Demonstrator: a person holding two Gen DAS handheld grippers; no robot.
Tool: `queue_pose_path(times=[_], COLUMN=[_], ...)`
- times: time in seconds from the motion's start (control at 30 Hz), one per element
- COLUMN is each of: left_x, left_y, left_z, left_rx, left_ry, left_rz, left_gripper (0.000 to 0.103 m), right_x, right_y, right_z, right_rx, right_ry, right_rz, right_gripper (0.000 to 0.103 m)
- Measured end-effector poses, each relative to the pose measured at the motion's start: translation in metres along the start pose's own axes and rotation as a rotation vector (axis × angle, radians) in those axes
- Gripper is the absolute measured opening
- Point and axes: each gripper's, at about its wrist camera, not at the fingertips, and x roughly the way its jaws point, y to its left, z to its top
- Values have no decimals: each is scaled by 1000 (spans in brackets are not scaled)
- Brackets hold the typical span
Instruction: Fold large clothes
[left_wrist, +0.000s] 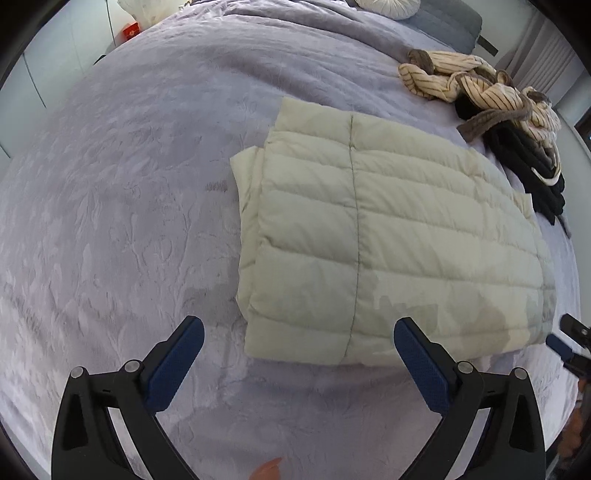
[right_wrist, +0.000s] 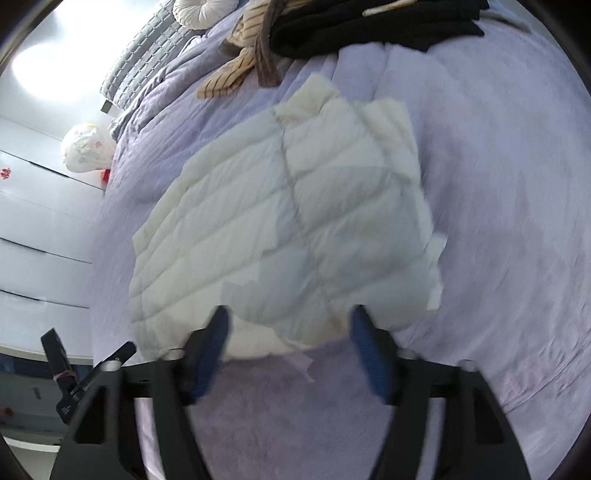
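A pale cream quilted puffer jacket (left_wrist: 388, 236) lies folded into a thick rectangle on a bed covered with a lavender embossed bedspread (left_wrist: 122, 192). The left tool (left_wrist: 299, 334) has its two blue-padded fingers (left_wrist: 177, 369) spread wide apart with nothing between them; it hangs over bare bedspread, and the jacket's near edge sits just ahead of it and toward its right finger, whose tip overlaps the jacket's near hem in the view, though I cannot tell if it touches. The right tool (right_wrist: 288, 325) also stands with its fingers (right_wrist: 210, 354) well apart and empty; the jacket (right_wrist: 280, 221) lies directly ahead of it, its near hem reaching just between and past the fingertips, with no pad pressing on the cloth. This view is blurred by motion. In the left wrist view the right tool shows as a dark tip at the far right edge, beside the jacket's near right corner. Beyond the jacket, far from both tools, a heap of cream striped clothing with brown trim (left_wrist: 476, 85) lies against black garments (left_wrist: 532, 170). A round white pleated cushion (right_wrist: 203, 11) rests at the head of the bed, and a white stuffed bag (right_wrist: 86, 147) stands off the bed's left side
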Motion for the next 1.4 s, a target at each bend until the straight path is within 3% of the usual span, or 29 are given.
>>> queue_pose_path(times=[0.1,0.13,0.33,0.63,0.7,0.8,0.93,1.07,1.2,1.4], left_x=[1,2,4,9,10,12,29,48,63,75], left_y=[0,1,9,24,27,36,59,69,65,59], left_z=[-3,-3,-8,-10,-10,-10,-11,-18,-20,-3], left_rx=[7,9,0,-8,-14,-59,-210,-308,-376,-418], left_ry=[15,21,37,28,38,41,89,137,140,77], left_rz=[-3,-3,-14,-3,-42,-163,-359,-472,-510,-469], left_gripper=[103,103,103,103,103,103,103,103,103,103], right_x=[8,13,43,71,76,75,68,60,64,83], right_y=[7,9,28,56,59,54,23,-15,-40,-56], right_z=[-16,-21,-41,-52,-51,-47,-35,-29,-23,-9], right_rx=[0,3,52,62,77,123,247,378,485,583], right_ry=[10,24,100,152,147,100,29,-29,-61,-98], right_rz=[23,33,125,143,155,159,170,202,291,395], right_gripper=[92,103,103,103,103,103,103,103,103,103])
